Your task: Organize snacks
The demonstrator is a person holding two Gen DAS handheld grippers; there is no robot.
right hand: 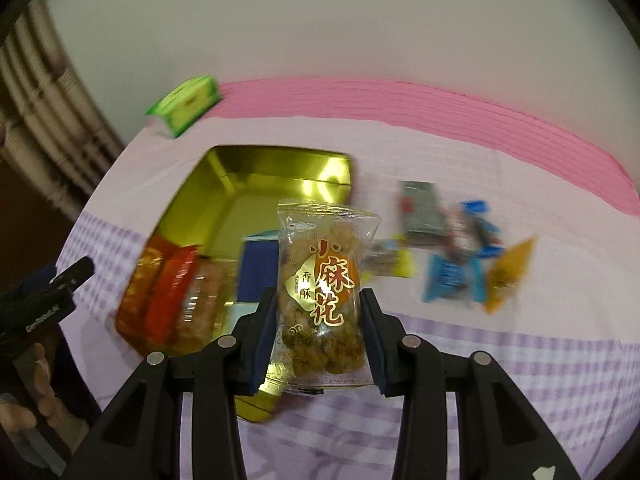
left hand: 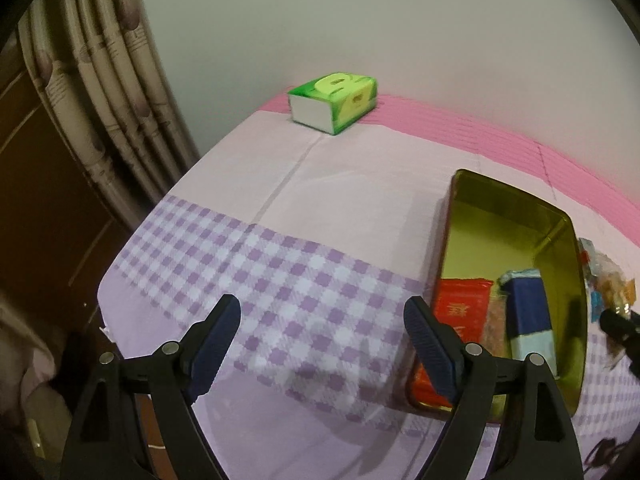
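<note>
A gold tin box sits on the table at the right of the left wrist view and holds a red packet, a blue-and-white packet and an orange snack bag. The tin also shows in the right wrist view. My left gripper is open and empty, left of the tin over the checked cloth. My right gripper is shut on a clear bag of fried twists, held above the tin's near right corner. Loose snacks lie right of the tin, blurred.
A green tissue box stands at the table's far left corner. The purple checked tablecloth covers the table, with a pink strip along the wall. Curtains and a dark wooden door are at the left.
</note>
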